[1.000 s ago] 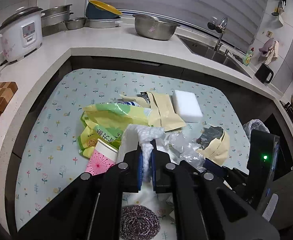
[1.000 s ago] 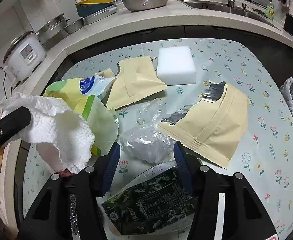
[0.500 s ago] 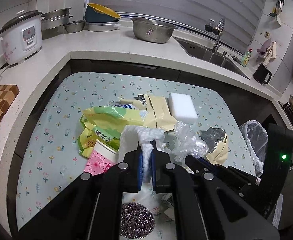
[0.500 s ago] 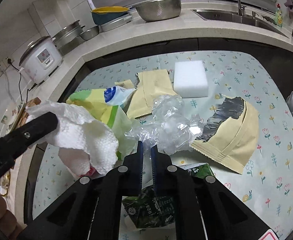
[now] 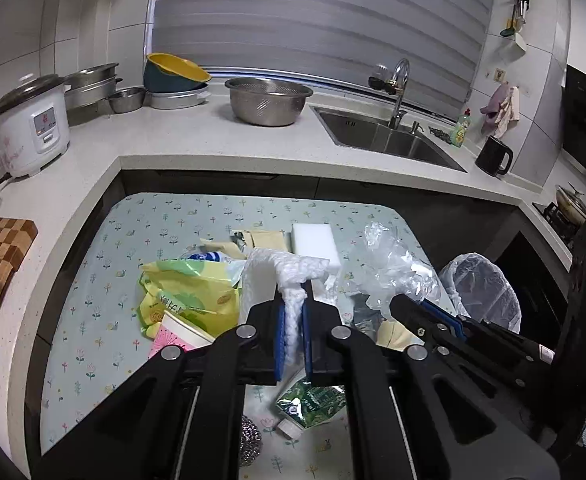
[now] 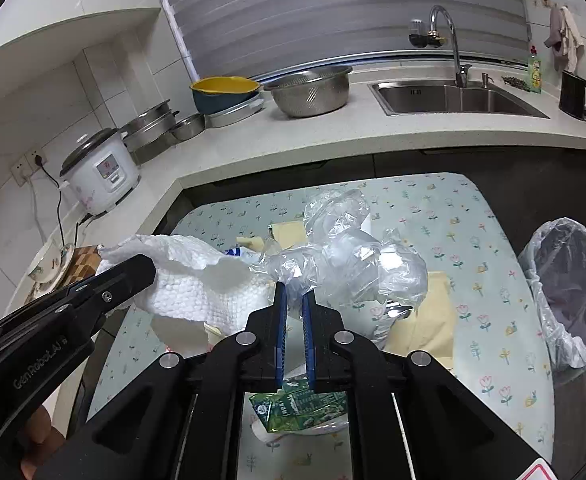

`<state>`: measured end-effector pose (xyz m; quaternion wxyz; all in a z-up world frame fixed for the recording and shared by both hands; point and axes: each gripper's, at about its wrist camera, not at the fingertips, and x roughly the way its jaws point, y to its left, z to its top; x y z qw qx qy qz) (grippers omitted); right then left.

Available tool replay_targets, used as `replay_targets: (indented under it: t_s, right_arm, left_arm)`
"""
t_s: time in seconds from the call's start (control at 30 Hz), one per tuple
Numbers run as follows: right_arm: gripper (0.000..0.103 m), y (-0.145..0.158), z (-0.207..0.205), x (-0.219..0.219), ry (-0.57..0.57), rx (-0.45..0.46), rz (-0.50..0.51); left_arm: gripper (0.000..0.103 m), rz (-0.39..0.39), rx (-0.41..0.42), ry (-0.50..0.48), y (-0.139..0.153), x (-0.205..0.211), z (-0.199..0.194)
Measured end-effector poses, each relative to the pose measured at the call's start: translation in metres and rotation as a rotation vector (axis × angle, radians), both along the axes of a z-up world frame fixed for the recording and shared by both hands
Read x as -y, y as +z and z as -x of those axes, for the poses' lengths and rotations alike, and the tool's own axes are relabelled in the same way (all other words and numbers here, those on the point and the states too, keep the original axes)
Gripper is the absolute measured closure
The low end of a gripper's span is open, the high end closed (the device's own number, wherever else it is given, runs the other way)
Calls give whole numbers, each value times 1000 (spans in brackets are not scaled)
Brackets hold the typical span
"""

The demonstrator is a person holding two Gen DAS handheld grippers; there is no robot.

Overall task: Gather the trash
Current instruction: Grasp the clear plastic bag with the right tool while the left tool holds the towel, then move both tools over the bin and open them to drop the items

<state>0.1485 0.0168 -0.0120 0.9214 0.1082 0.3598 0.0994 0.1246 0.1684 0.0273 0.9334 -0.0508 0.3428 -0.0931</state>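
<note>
Crumpled clear plastic bag (image 6: pixel 349 260), prob. empty, white paper towel (image 5: pixel 289 276).

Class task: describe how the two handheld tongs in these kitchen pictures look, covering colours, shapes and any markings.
Both the left tongs and the right tongs are matte black, with two angular arms, round silver bolts and flat blue pads. White "GenRobot.AI" lettering runs along the left one's side.

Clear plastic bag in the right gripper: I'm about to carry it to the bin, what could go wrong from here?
1. The right gripper pinches only a thin twist of the clear plastic bag; the billowing bulk may slip free.
2. The lined bin sits off the table's edge; a loose bag could miss it.
3. The left gripper holds a paper towel close by; the two loads might snag.
</note>
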Motion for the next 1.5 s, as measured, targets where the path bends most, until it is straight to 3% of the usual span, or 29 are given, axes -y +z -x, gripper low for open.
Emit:
replay_targets:
  t_s: [0.33, 0.7, 1.07, 1.5]
  right_arm:
    - [95, 17, 37, 82, -144, 42, -6]
    - [95, 6, 70, 169, -305, 28, -12]
    - [95, -22, 90, 257, -473, -7, -43]
    - [95, -63, 85, 310, -575, -72, -65]
  left_arm:
    - [97, -16, 49, -112, 23, 69, 14]
    - [97, -40, 55, -270, 25, 165, 18]
    - [97, -33, -3, -450, 7, 256, -2]
    - [95, -29, -95, -582, -29, 353, -55]
